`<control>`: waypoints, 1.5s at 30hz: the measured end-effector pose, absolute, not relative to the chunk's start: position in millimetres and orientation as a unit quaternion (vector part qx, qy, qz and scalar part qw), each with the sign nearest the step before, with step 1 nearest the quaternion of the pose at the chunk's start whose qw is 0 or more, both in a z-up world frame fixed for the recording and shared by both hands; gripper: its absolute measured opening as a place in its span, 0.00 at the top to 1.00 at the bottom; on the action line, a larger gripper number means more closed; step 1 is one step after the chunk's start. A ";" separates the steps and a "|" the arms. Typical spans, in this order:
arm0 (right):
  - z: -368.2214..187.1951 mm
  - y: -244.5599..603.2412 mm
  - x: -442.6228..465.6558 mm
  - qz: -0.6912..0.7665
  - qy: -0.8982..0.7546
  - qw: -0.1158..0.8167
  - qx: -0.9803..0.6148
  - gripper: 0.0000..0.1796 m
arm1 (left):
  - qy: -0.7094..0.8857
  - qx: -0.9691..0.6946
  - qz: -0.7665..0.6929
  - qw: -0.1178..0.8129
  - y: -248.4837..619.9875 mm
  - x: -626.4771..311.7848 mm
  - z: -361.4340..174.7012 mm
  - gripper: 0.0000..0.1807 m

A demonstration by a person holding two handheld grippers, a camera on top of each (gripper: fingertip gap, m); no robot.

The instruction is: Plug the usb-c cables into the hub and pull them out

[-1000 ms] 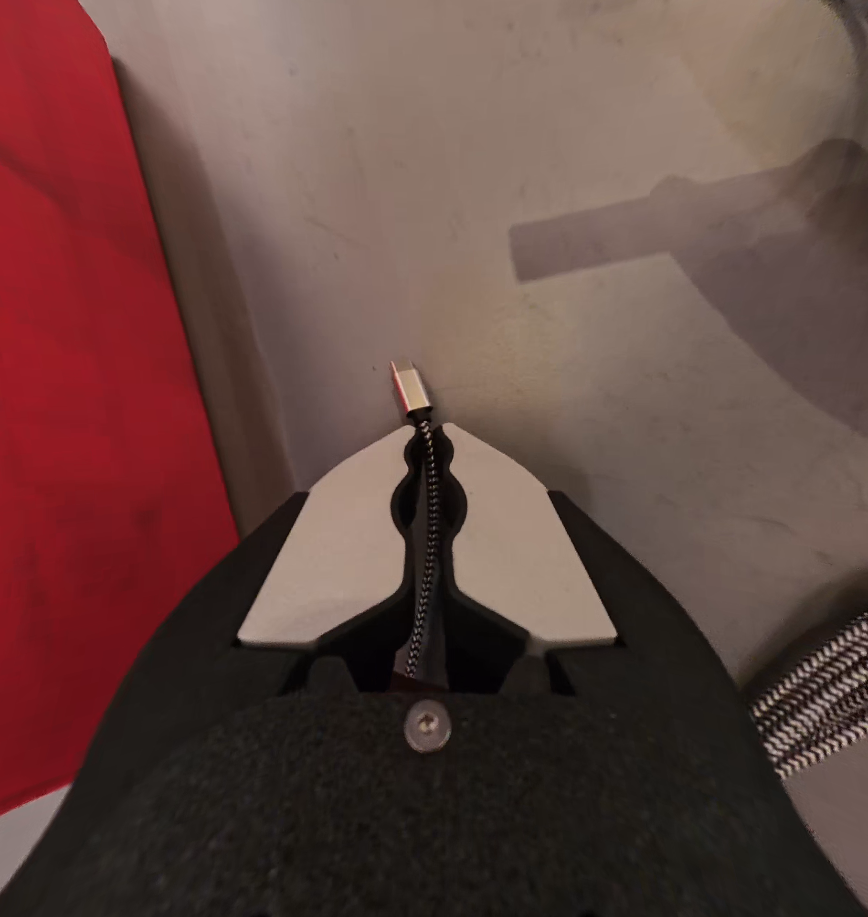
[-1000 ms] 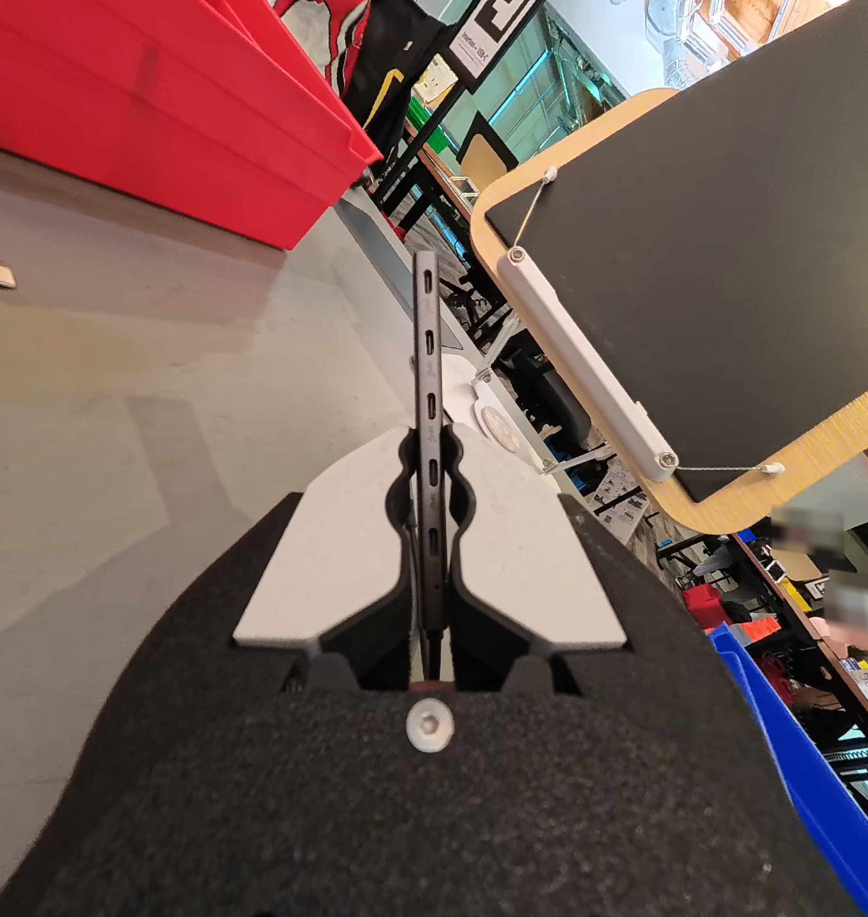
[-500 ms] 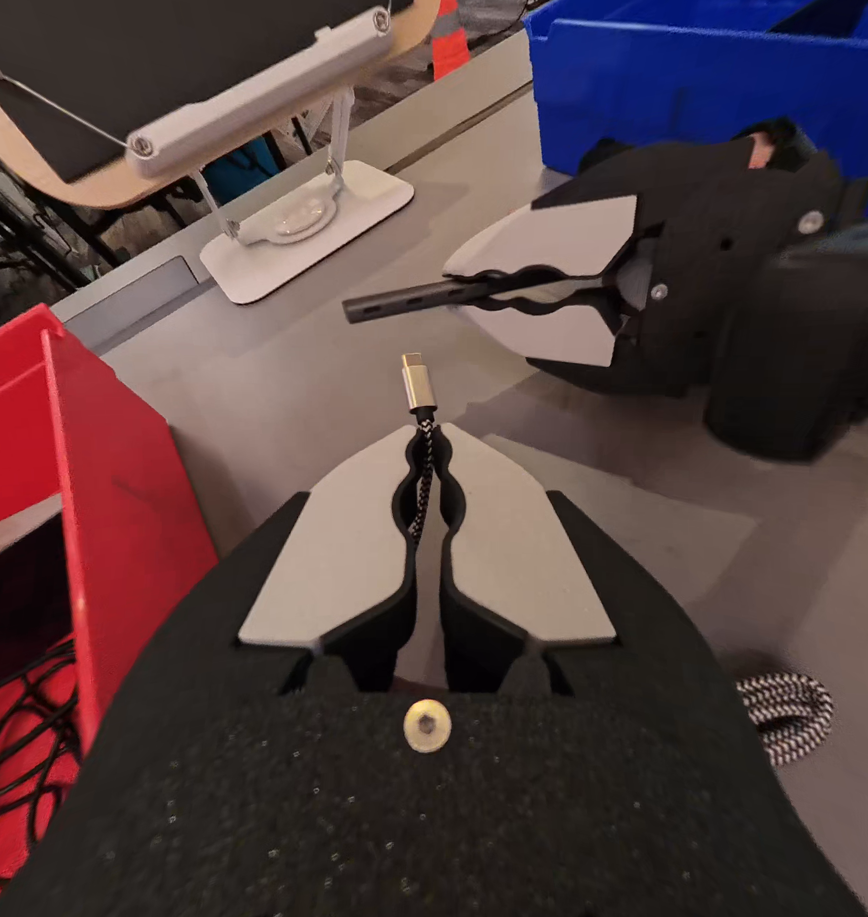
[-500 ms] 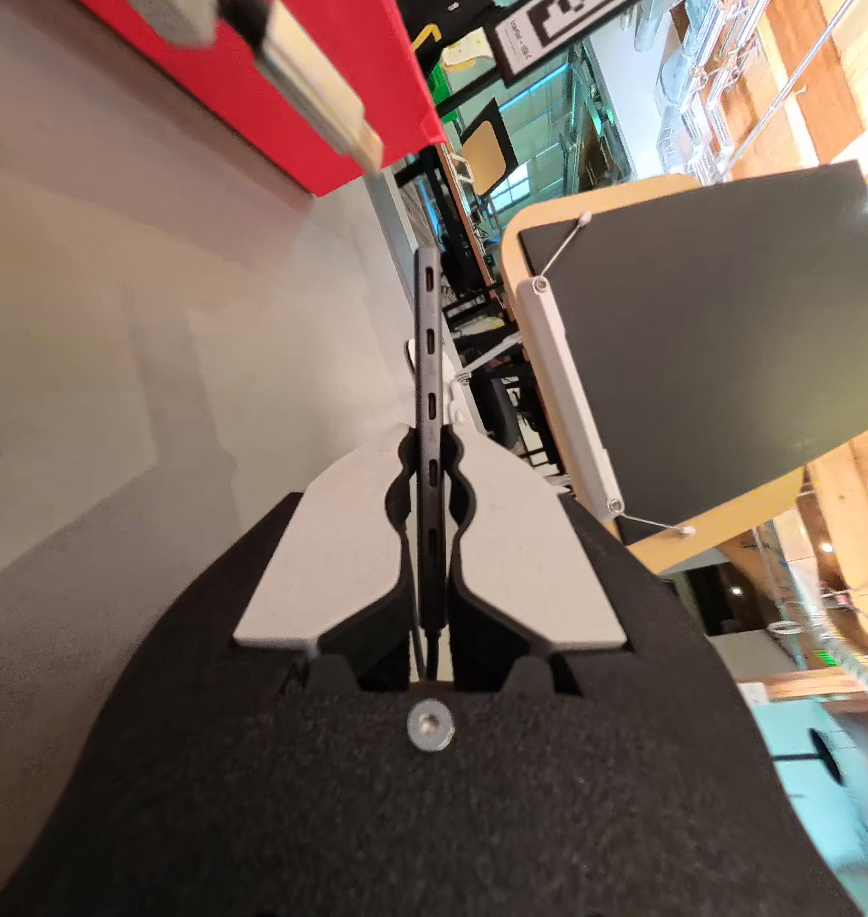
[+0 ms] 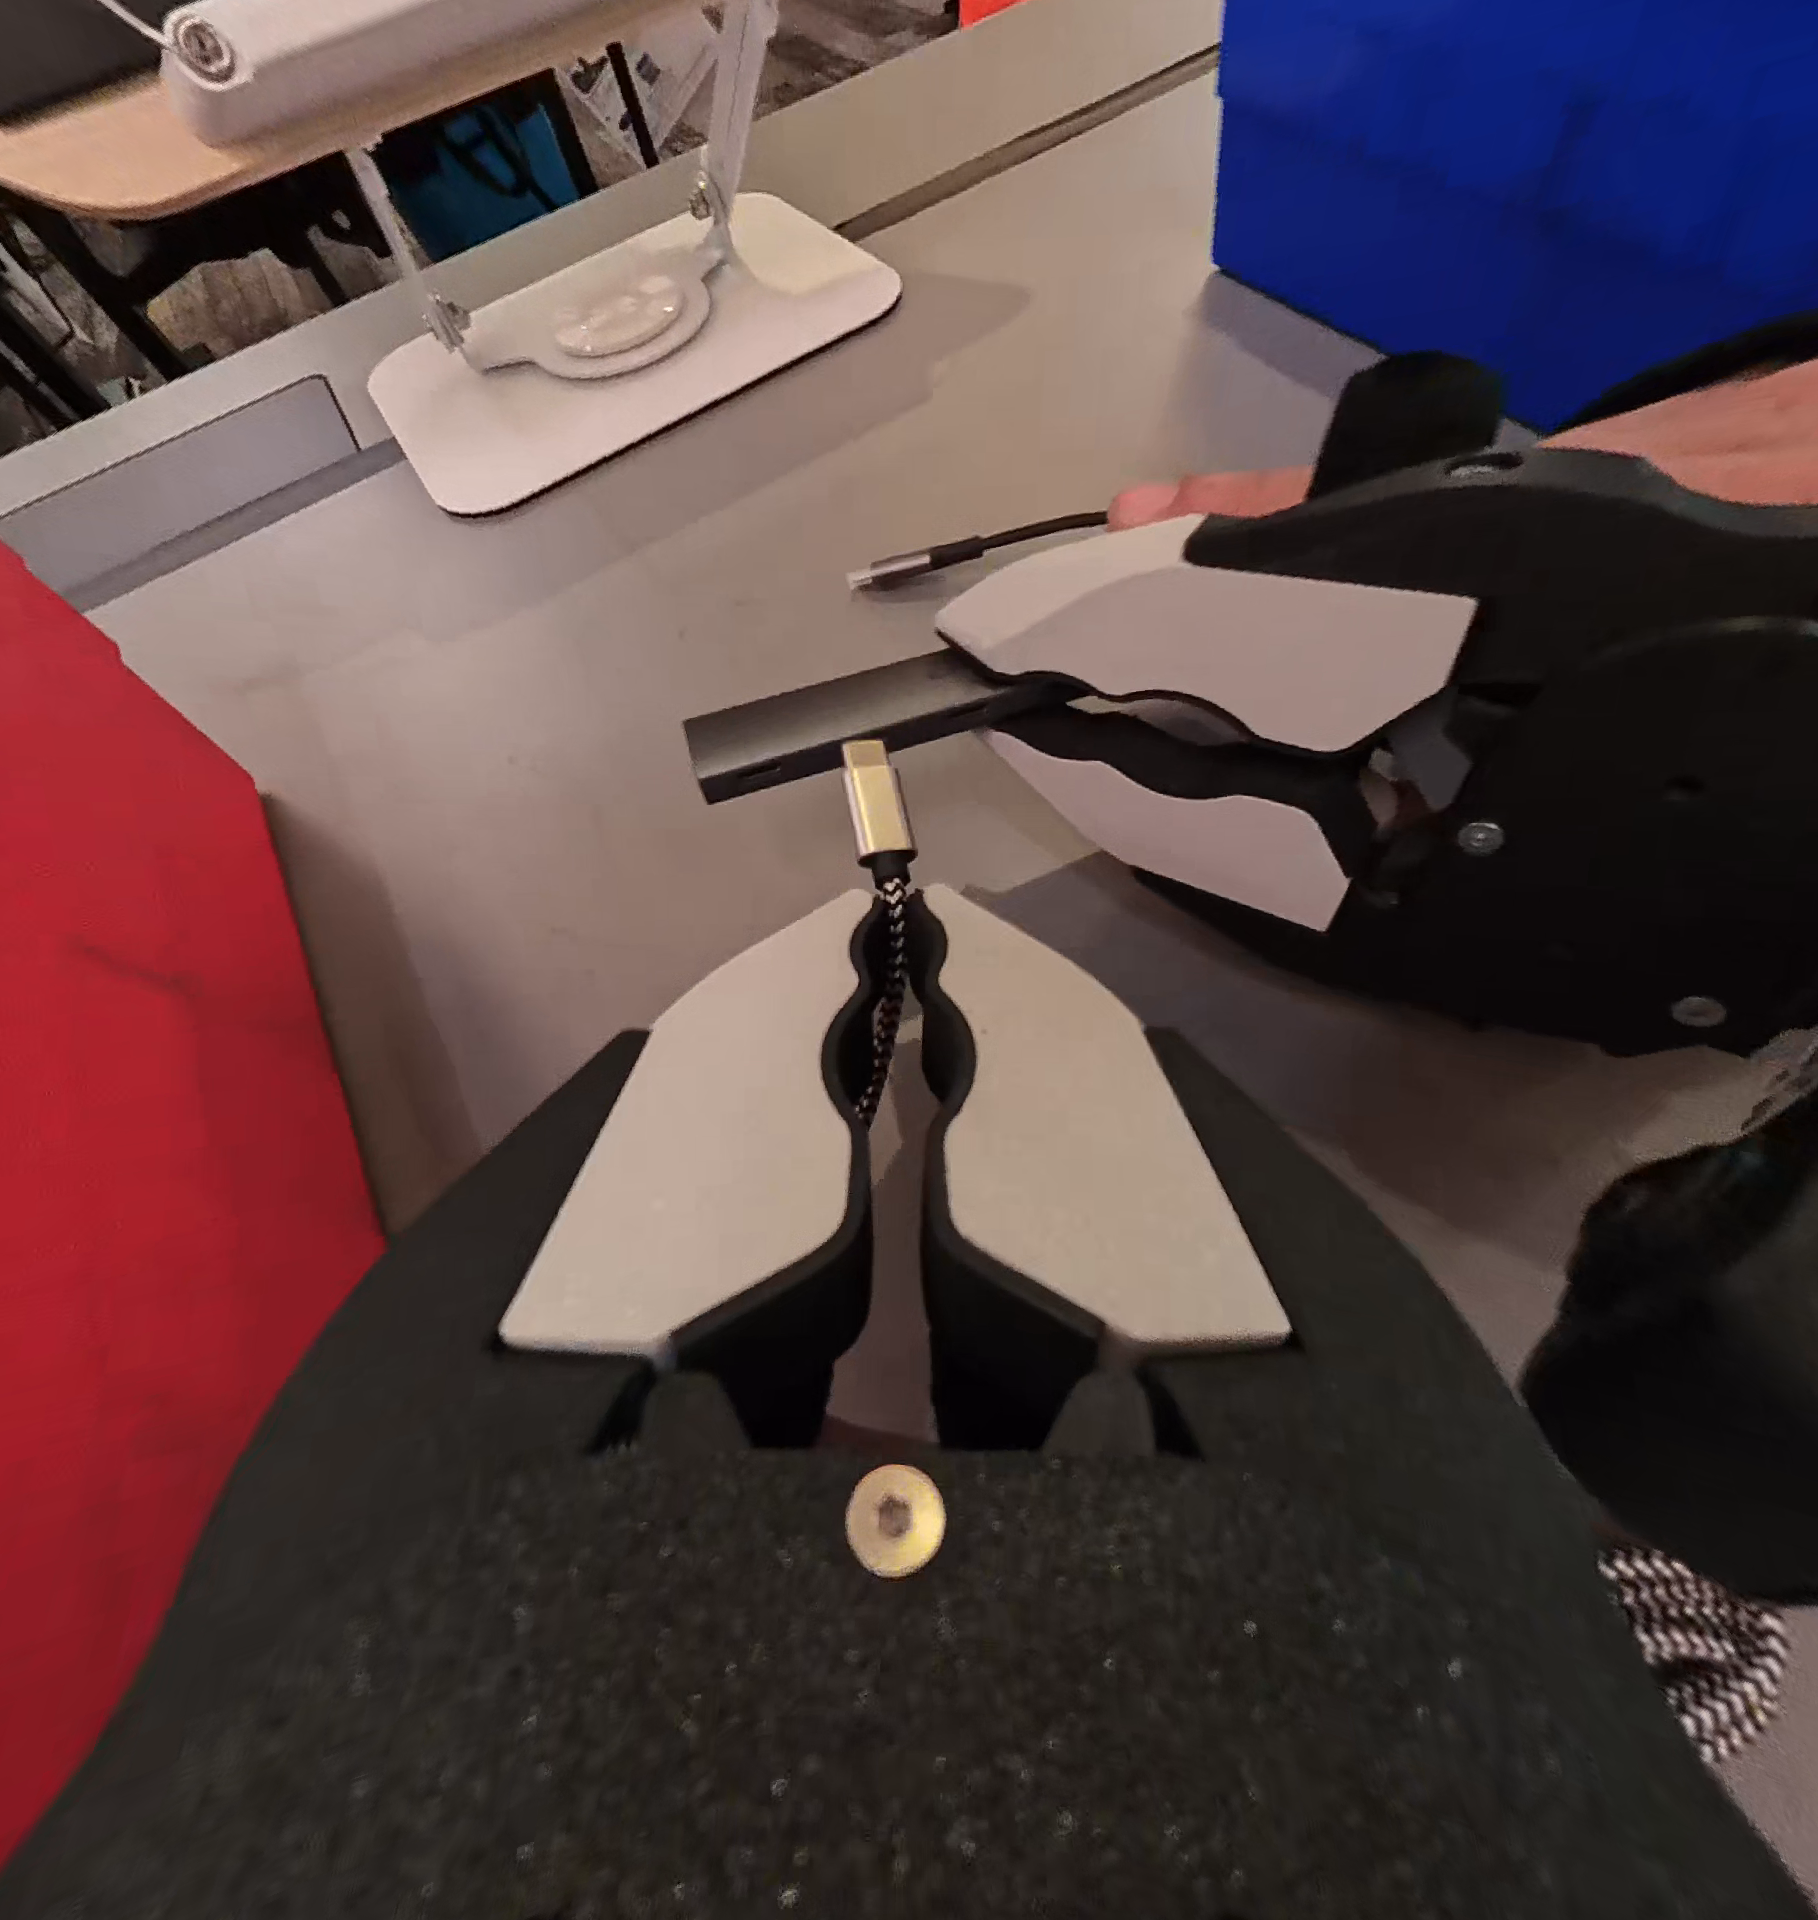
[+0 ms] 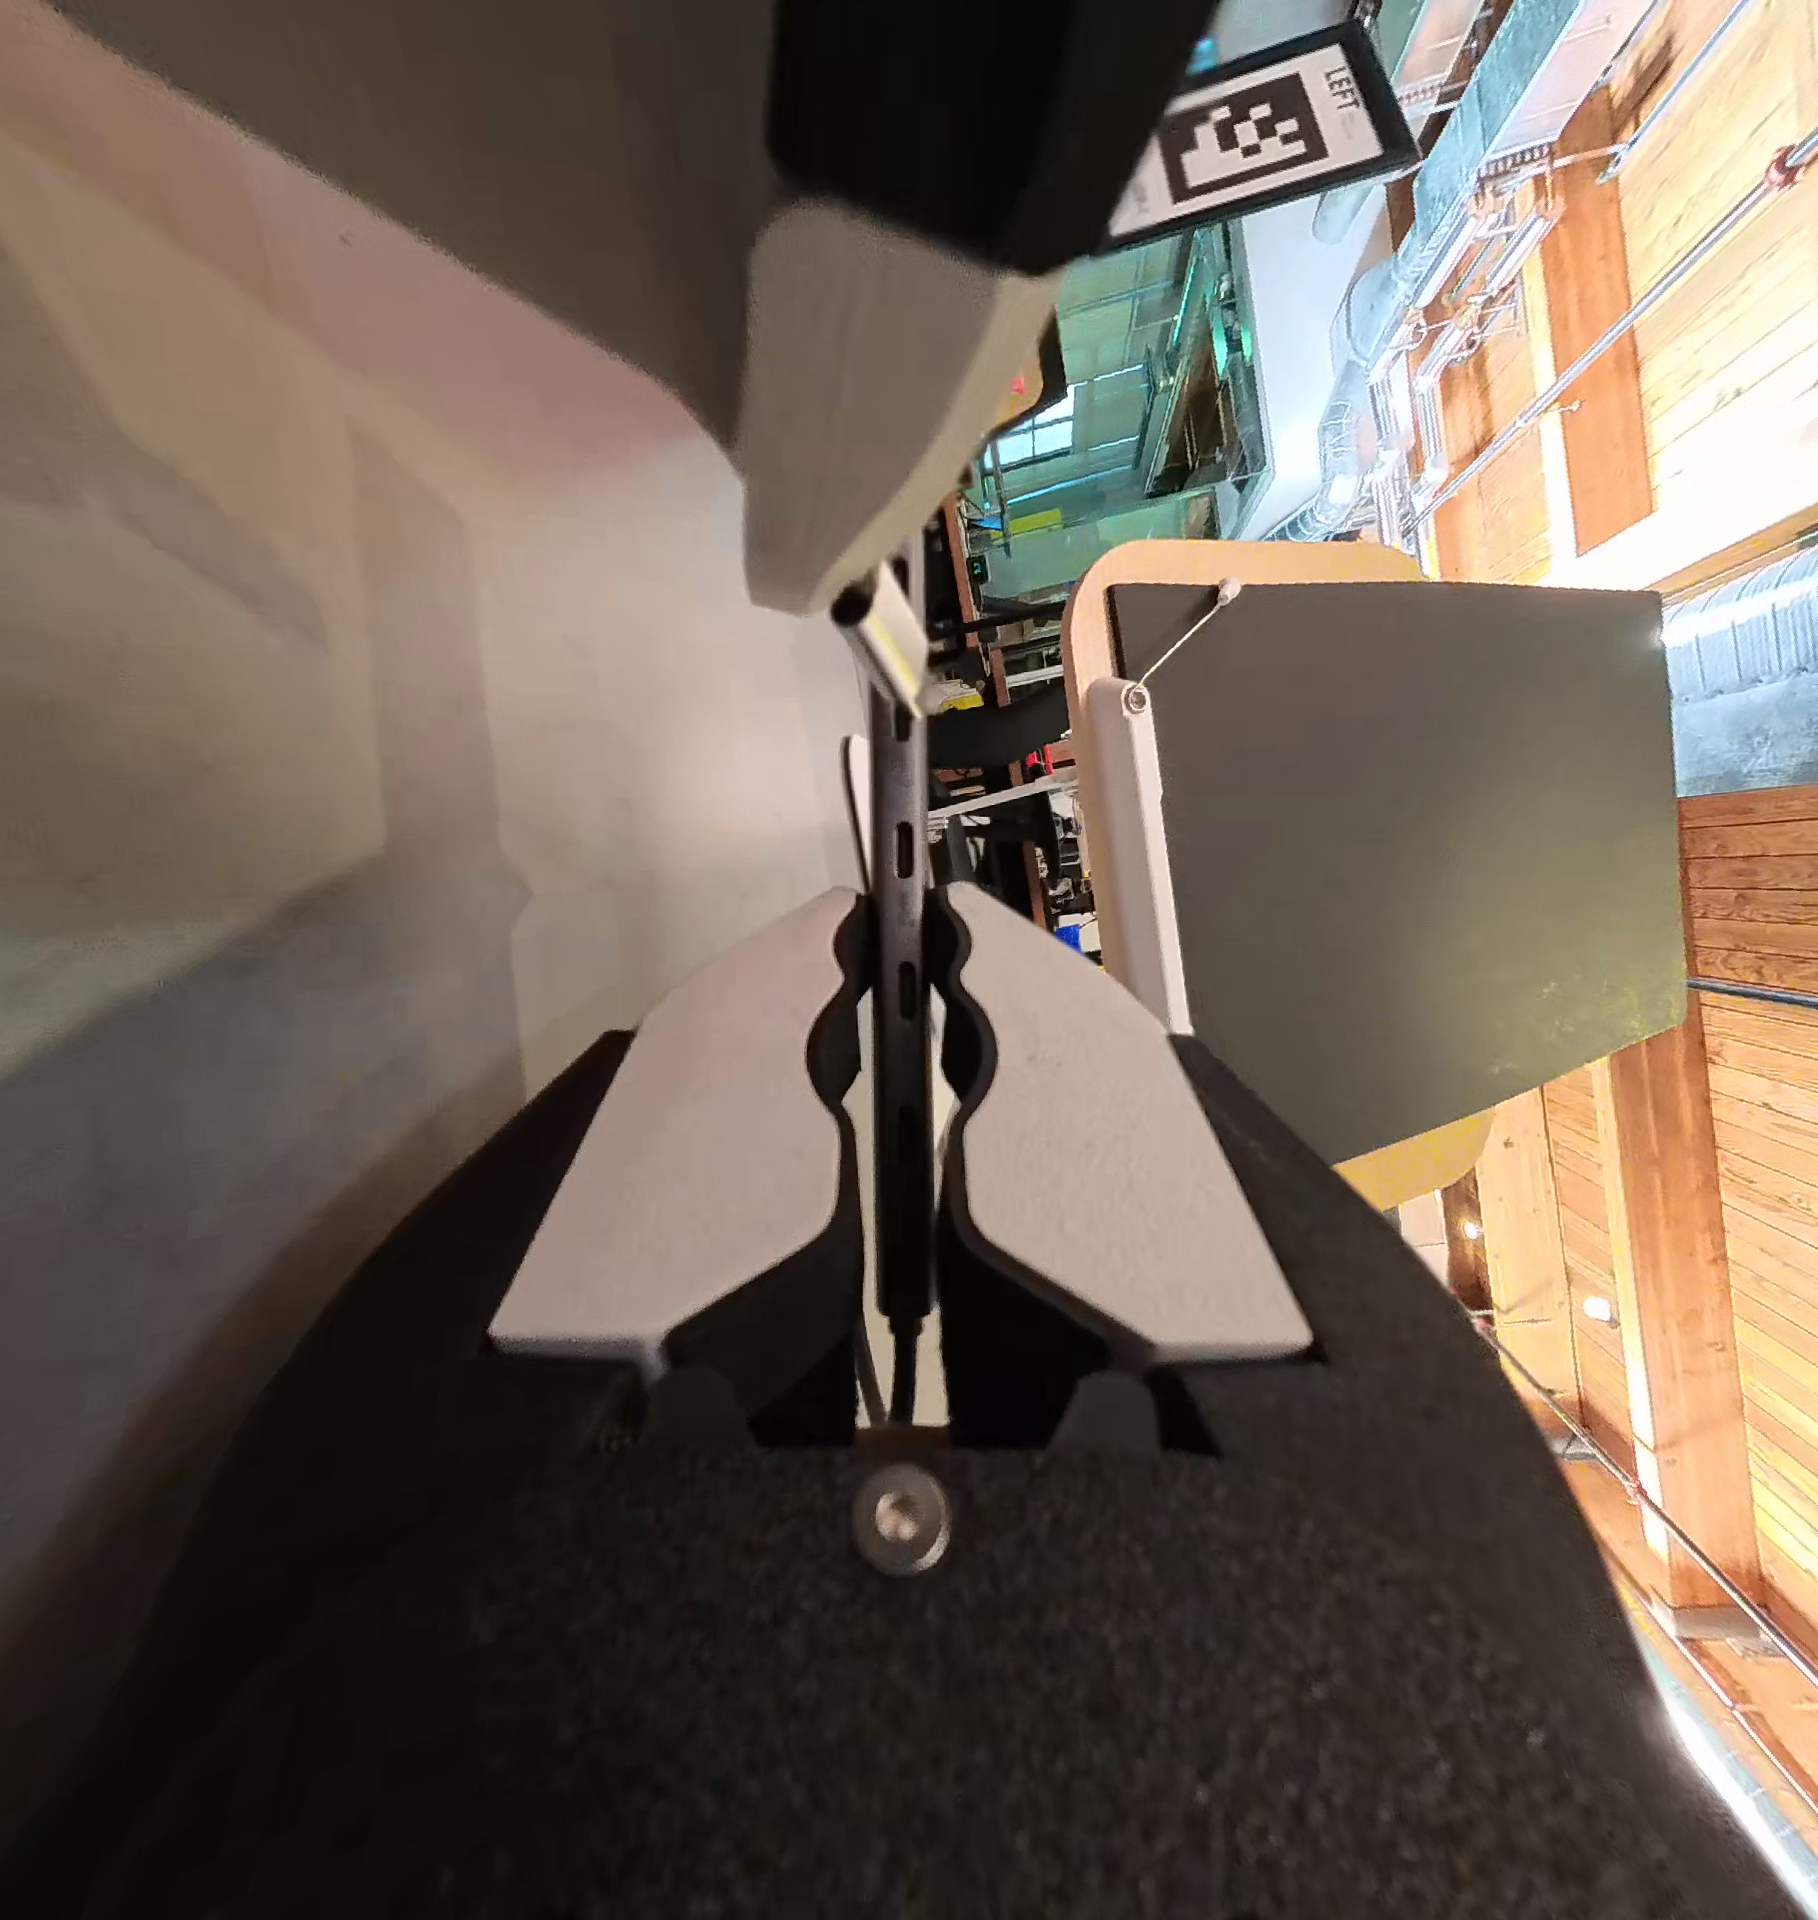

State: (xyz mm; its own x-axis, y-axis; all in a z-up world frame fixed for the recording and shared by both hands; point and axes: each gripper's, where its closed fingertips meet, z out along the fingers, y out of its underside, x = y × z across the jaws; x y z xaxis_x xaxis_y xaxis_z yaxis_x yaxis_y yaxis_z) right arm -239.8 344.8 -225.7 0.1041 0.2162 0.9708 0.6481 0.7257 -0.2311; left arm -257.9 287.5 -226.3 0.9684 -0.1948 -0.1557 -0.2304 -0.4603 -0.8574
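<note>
My left gripper point(image 5: 897, 902) is shut on a braided black-and-white USB-C cable point(image 5: 882, 1013), whose silver plug point(image 5: 874, 805) sticks out ahead of the fingertips. The plug's tip touches the side of a slim dark grey hub point(image 5: 817, 740), at one of its ports. My right gripper point(image 6: 903, 896) is shut on the hub point(image 6: 903, 831) and holds it above the table; in the left wrist view it point(image 5: 972, 675) comes in from the right. In the right wrist view the left gripper point(image 6: 863, 436) and the plug point(image 6: 894, 649) meet the hub's far end.
A red bin point(image 5: 105, 1039) stands close on the left, a blue bin point(image 5: 1539, 197) at the back right. A white stand base point(image 5: 635, 353) sits at the back. The hub's own black cable point(image 5: 978, 549) lies behind it. Coiled braided cable point(image 5: 1694, 1662) lies on the grey table point(image 5: 531, 665) lower right. The gap from one gripper's tips to the other's is roughly 6 cm. The white stand base point(image 5: 635, 353) sits 30 cm or so from the ends of my right fingers.
My left gripper swung up from the table and carried the plug forward to the hub's side. My right gripper brought the hub closer and lower, toward the plug.
</note>
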 end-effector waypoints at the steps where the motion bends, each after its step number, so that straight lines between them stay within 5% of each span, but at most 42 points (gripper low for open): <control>1: -226.0 343.3 -239.8 -0.162 -0.650 0.664 -0.332 0.95 | 0.123 -0.855 0.014 0.503 287.8 -258.1 -226.7 0.99; 32: -223.3 327.3 -243.7 -0.210 -0.658 0.682 -0.240 0.95 | 0.061 -0.867 -0.109 0.483 285.2 -260.4 -232.1 0.99; 45: -217.8 320.7 -239.1 -0.178 -0.650 0.698 -0.242 0.95 | 0.137 -0.847 -0.006 0.514 283.3 -257.6 -229.0 0.98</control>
